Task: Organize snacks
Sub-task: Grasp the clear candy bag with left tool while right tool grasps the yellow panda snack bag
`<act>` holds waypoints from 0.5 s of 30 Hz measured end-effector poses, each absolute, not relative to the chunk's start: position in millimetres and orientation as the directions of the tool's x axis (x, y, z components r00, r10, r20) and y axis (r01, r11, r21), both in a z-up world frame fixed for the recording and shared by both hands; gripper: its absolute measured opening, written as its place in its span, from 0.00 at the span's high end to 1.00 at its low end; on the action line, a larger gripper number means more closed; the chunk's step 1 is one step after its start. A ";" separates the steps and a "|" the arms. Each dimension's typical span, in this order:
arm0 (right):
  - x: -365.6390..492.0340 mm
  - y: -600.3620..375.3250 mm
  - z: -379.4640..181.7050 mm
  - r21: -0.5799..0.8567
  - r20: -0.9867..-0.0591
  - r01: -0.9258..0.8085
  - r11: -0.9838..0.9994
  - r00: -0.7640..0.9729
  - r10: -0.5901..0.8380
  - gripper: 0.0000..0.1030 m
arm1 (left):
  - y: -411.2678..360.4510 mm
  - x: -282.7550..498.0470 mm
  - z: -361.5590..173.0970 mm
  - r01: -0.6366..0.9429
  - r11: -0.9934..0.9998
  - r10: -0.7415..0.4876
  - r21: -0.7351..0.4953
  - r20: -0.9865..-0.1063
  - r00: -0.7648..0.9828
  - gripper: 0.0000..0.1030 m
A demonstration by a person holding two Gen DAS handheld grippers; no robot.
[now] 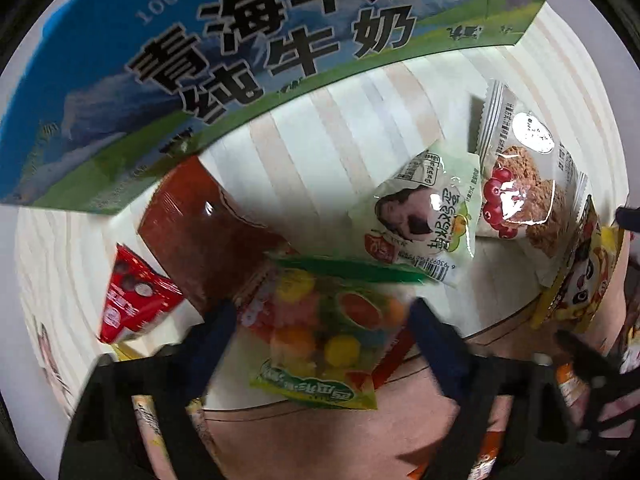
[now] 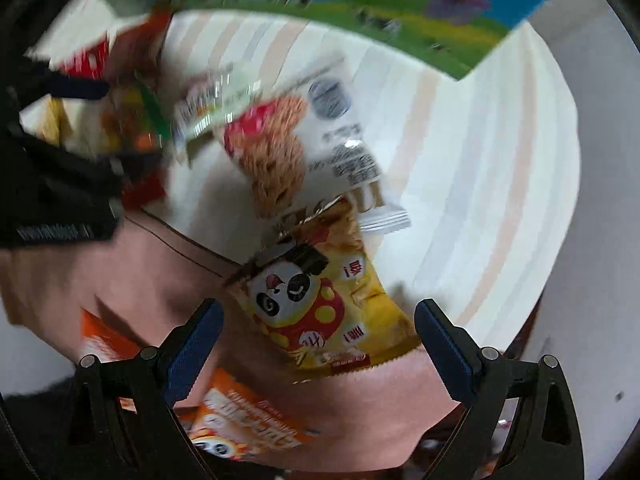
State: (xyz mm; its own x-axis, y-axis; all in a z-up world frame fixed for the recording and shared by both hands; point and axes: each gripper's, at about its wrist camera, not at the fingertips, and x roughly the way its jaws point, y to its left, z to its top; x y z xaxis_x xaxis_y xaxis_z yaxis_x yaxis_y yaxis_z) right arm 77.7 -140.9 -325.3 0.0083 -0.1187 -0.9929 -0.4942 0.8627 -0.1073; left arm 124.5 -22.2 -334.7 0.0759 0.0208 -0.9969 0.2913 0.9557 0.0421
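My left gripper (image 1: 320, 320) is open with its jaws on either side of a clear bag of colourful fruit candy (image 1: 320, 328), not closed on it. Behind the bag lie a brown-red packet (image 1: 204, 220), a red packet (image 1: 128, 300), a green-white egg snack (image 1: 420, 216) and an oat cookie packet (image 1: 524, 176). My right gripper (image 2: 320, 340) is open around a yellow panda packet (image 2: 328, 300), which lies at the edge of the striped cloth (image 2: 480, 160). The cookie packet (image 2: 288, 140) lies just beyond it. The left gripper shows at the left of the right wrist view.
A large blue-green milk carton box (image 1: 240, 60) stands at the back of the striped cloth (image 1: 340, 120). Orange snack packets (image 2: 240, 412) lie on the pink surface (image 2: 160, 272) near my right gripper. A white wall (image 2: 600, 240) is at the right.
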 end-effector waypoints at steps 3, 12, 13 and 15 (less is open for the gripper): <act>80.1 -149.5 -332.9 -0.072 -0.996 -0.426 0.902 -0.008 -0.083 0.20 | -8.9 115.2 -341.7 0.202 0.979 -0.029 -0.021 -0.999 0.041 0.34; 81.3 -213.7 -349.3 0.291 -0.942 0.145 0.946 -0.131 0.310 0.18 | 41.1 66.4 -367.3 -0.117 0.975 -0.189 -0.187 -0.982 -0.008 0.34; 81.6 -213.1 -348.7 0.278 -0.946 0.133 0.951 -0.132 0.295 0.16 | 43.0 65.2 -368.7 -0.130 0.972 -0.200 -0.197 -0.980 -0.010 0.34; 80.4 -210.8 -343.7 0.247 -0.960 0.091 0.965 -0.110 0.256 0.11 | 47.6 65.1 -368.5 -0.140 0.968 -0.211 -0.207 -0.977 -0.011 0.34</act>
State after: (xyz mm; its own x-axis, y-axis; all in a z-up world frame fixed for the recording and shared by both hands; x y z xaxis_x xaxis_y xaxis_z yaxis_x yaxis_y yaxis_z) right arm 80.4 -210.8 -343.7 -0.1096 0.2560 -0.9605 0.0914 0.9648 0.2467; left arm 65.1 47.6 -368.5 -0.0113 -0.2108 -0.9775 -0.1402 0.9682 -0.2072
